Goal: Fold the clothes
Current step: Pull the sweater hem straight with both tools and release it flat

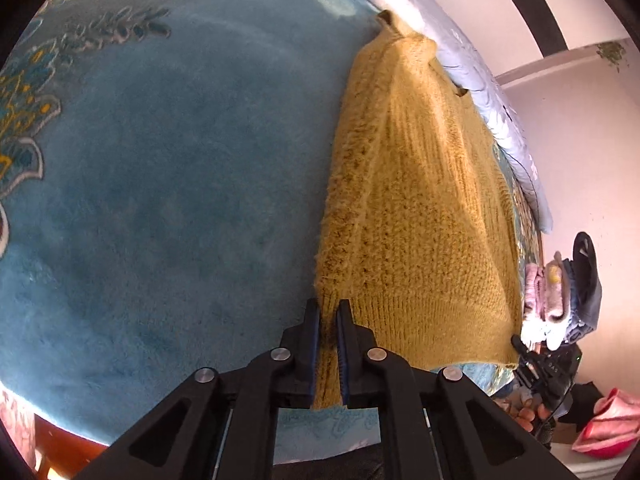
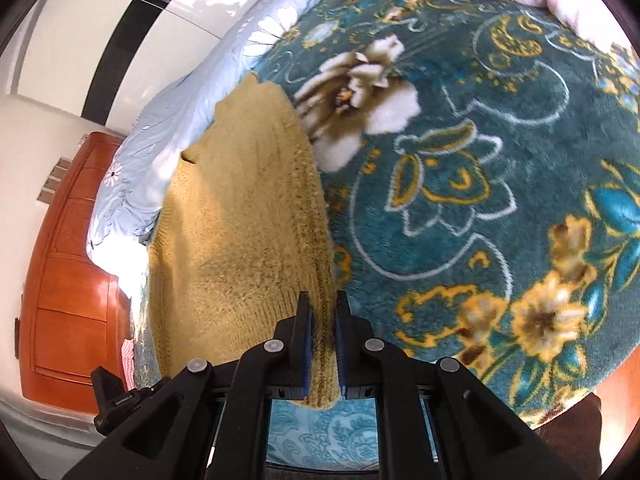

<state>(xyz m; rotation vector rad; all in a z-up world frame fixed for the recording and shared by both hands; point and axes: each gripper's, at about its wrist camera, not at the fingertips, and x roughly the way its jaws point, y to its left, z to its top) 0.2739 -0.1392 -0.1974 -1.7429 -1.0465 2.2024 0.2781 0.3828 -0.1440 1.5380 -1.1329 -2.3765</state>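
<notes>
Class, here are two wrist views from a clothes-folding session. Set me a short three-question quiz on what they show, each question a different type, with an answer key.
1. True or false: the left hand-held gripper and the right hand-held gripper each pinch an edge of the yellow knitted sweater.
2. Multiple choice: the sweater lies on A) a wooden floor, B) a teal floral blanket, C) a metal rack.
3. Fill in: past the sweater's far edge lies a pale blue ____ with white flowers.

Key
1. True; knit sits between the pads of both.
2. B.
3. Quilt.
</notes>
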